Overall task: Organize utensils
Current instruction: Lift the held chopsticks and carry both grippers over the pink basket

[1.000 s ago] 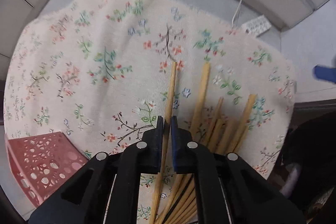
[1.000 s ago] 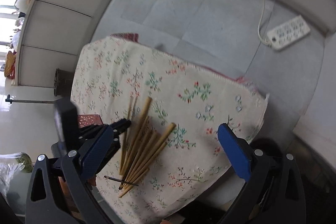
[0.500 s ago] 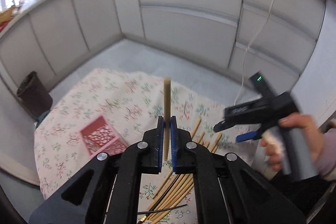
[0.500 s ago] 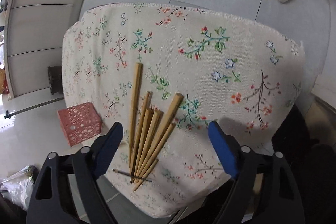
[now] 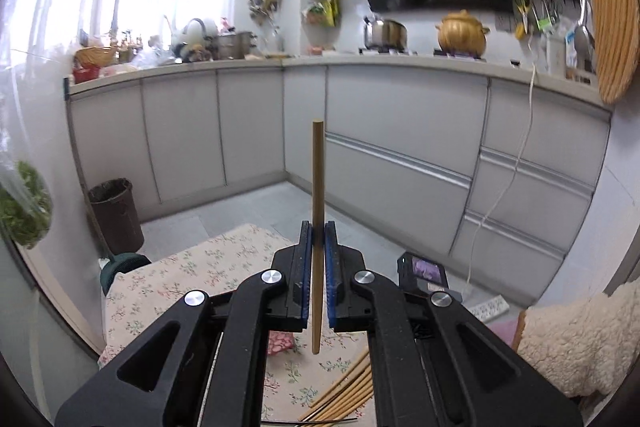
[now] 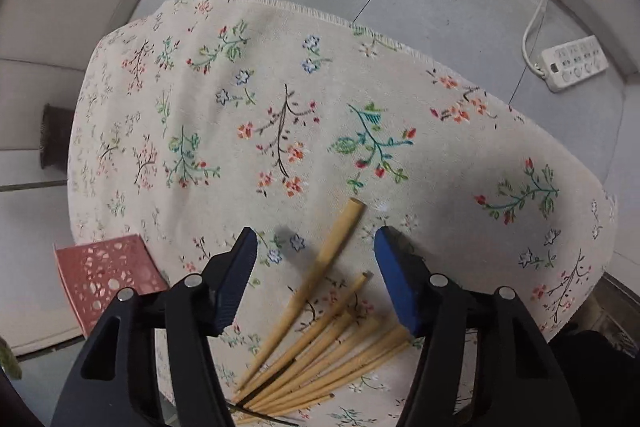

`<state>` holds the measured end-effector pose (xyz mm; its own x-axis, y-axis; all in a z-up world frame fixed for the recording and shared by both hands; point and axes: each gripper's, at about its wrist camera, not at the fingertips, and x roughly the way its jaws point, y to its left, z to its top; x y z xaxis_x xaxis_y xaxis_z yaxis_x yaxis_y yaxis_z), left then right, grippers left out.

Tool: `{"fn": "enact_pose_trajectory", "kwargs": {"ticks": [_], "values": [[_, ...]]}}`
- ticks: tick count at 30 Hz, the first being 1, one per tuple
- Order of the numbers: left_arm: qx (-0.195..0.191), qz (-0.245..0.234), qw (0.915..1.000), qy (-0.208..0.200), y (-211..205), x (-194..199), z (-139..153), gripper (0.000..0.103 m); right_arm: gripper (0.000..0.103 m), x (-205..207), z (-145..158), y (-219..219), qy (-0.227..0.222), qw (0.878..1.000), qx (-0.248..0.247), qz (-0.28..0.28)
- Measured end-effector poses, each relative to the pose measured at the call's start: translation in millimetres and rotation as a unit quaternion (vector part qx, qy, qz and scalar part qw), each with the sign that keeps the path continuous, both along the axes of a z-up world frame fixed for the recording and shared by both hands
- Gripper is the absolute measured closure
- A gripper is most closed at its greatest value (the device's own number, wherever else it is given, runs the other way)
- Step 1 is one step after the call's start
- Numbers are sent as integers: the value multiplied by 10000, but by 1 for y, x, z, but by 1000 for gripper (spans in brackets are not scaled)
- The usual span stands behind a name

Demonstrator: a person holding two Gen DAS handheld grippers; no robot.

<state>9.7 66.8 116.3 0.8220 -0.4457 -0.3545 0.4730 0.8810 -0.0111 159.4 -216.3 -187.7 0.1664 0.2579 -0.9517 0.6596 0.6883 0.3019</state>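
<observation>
While one wooden chopstick (image 5: 318, 211) is squeezed upright between the pads of the left gripper (image 5: 319, 239), the right gripper (image 6: 316, 247) is being closed with nothing pinched, over loose chopsticks (image 6: 320, 343) fanned on the flowered tablecloth (image 6: 280, 87). A pink basket (image 6: 102, 277) is seen nearby.

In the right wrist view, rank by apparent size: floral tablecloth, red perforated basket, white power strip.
1. floral tablecloth
2. red perforated basket, partly cut off by the gripper
3. white power strip, though it lies farther away, so true size is unsure
</observation>
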Motion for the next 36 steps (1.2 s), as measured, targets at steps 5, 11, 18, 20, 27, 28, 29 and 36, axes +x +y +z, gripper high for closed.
{"fn": "enact_pose_trajectory", "kwargs": {"ticks": [5,11,18,20,27,28,29,36], "values": [[-215,178,9996,-51,11,3,3,98,73,-4,5,24,-121,9952,-945,205],[-191,352,9991,164,20,13,-7,98,90,-4,9,17,-666,9970,-380,58],[-558,730,9950,389,40,27,-14,98,93,-19,92,20,-1957,9787,-258,567],[-628,816,9937,451,42,32,-17,98,94,-25,119,22,-2275,9702,-313,774],[-803,1071,9893,582,41,53,-25,98,95,-38,216,24,-3317,9305,-841,1310],[-845,1116,9883,602,41,58,-26,98,95,-39,228,22,-3444,9252,-891,1319],[-891,1178,9870,625,41,63,-28,98,95,-38,237,19,-3547,9212,-899,1326],[-1016,1519,9809,661,42,96,-39,98,95,-24,287,20,-4016,9015,-897,1337]]}}
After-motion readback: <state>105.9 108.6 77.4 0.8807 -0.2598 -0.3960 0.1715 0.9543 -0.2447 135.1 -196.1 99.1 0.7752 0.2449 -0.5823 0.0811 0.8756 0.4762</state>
